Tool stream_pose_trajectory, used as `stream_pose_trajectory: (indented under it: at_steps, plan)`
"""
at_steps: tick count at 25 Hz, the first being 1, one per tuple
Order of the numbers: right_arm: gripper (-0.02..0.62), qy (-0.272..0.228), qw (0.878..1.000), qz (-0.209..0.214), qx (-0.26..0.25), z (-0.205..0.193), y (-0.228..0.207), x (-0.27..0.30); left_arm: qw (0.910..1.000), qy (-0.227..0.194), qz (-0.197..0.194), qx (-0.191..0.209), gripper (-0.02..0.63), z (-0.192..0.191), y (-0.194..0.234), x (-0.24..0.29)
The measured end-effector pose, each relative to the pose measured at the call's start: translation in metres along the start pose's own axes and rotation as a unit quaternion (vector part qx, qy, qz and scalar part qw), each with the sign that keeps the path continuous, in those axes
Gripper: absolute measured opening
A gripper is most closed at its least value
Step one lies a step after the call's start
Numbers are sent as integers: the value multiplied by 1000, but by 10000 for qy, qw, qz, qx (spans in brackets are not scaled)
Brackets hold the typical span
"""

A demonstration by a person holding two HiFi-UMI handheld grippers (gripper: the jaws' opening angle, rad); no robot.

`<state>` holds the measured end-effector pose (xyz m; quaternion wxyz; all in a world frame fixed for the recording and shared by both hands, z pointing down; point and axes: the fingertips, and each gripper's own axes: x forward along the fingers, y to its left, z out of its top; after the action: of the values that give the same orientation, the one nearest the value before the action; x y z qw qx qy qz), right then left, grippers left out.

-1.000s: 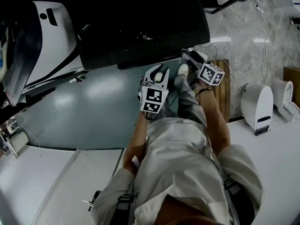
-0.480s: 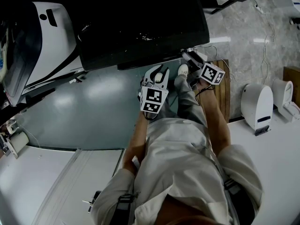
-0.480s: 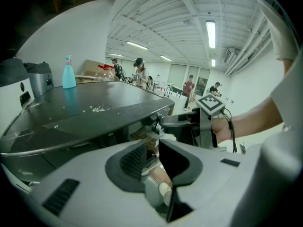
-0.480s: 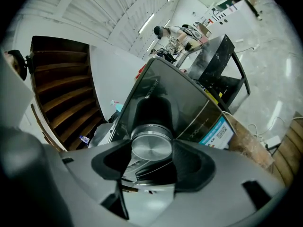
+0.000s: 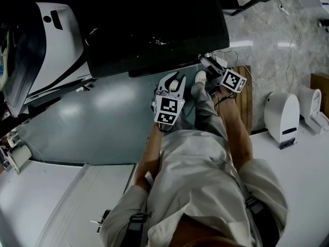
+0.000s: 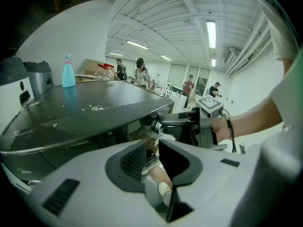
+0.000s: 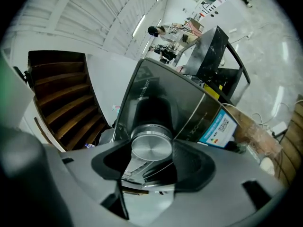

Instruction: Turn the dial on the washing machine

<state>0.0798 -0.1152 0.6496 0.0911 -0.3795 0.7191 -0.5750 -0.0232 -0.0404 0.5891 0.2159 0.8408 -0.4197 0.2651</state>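
From the head view, one dark-topped washing machine (image 5: 154, 30) stands ahead of the person. Two tools are held low. The left tool (image 5: 174, 81) is over the floor near the machine, and the right tool (image 5: 206, 62) is at the machine's front edge.

In the left gripper view, its two jaws stand apart with nothing between them.

In the right gripper view, the right tool's two jaws clamp the one silver dial (image 7: 151, 145) on the machine's dark front.

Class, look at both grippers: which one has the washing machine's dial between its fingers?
The right gripper: its fingers clamp the round silver dial. The left gripper has nothing between its open fingers.
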Motion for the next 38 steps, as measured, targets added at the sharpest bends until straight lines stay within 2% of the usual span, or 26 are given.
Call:
stream_pose_trajectory:
  at_steps: [14, 38]
  plan:
    - [270, -119, 9964, 509, 670, 3, 3, 1, 10000, -1, -35, -18, 87, 0, 0, 2]
    - [273, -381, 9830, 847, 1583, 3, -3, 0, 10000, 3, -76, -21, 87, 2, 4, 4]
